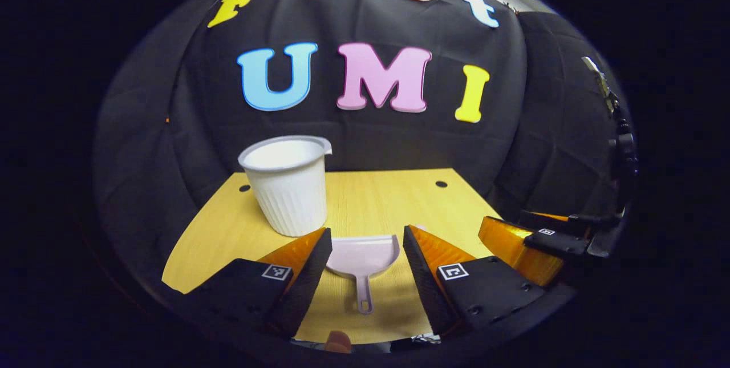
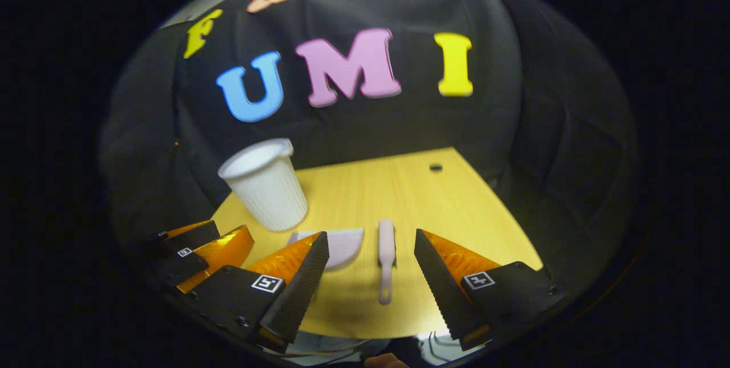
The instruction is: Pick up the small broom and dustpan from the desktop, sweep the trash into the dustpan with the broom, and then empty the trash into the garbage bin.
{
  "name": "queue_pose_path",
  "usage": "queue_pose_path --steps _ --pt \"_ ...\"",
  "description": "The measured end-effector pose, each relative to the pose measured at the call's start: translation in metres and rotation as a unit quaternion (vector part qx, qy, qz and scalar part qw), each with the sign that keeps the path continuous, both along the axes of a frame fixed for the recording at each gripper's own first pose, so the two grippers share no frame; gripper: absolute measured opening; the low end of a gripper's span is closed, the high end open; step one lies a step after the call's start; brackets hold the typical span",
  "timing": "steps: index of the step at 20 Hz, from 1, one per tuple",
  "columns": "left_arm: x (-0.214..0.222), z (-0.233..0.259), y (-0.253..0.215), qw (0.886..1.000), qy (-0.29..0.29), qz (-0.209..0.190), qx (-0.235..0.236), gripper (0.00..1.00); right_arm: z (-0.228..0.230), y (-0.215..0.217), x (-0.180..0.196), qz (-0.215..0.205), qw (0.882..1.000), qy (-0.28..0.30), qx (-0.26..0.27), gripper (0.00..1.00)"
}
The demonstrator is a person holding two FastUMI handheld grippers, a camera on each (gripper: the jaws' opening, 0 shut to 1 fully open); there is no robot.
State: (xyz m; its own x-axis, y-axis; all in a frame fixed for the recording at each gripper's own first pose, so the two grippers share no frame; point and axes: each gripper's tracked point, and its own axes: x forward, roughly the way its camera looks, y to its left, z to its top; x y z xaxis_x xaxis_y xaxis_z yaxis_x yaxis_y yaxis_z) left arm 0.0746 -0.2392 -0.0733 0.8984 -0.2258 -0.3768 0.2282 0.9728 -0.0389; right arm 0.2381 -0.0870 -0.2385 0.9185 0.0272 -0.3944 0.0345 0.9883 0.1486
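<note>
In the left gripper view the left gripper (image 1: 368, 242) hangs above the near edge of the tabletop (image 1: 388, 197), its two fingers spread wide with nothing between them. Straight ahead, in the gap between the fingers, the dustpan (image 1: 363, 257) lies flat on the wood, its handle pointing back toward the near edge and its mouth toward the far edge. Beyond the dustpan and a little to the left stands the bin (image 1: 289, 184), a white ribbed cup, upright near the far left corner. The other gripper shows at the right edge of this view, apart from the dustpan.

In the right gripper view the right gripper (image 2: 372, 248) also stands open over the near edge, empty. Between its fingers lies the broom (image 2: 386, 259), flat on the tabletop (image 2: 456, 208), handle toward the near edge. The dustpan (image 2: 342, 245) lies just beside the broom on its left, partly hidden behind the left finger. The bin (image 2: 264, 185) stands past it toward the far left corner. The left gripper (image 2: 199, 251) shows low at the left of this view.
</note>
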Motion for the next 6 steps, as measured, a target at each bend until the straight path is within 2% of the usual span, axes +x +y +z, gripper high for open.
queue_pose_path --steps 1,3,6 --pt "-0.008 0.014 0.009 1.0 -0.022 0.002 -0.008 0.76 0.033 0.001 0.004 -0.004 0.997 -0.077 -0.014 0.98" --pt "-0.023 0.037 0.031 0.999 -0.049 0.014 -0.01 0.76 0.08 0.003 0.0 -0.009 0.982 -0.187 -0.039 0.97" --pt "-0.037 0.057 0.053 0.996 -0.082 0.034 -0.012 0.76 0.077 0.003 -0.003 -0.003 0.978 -0.203 -0.039 0.97"
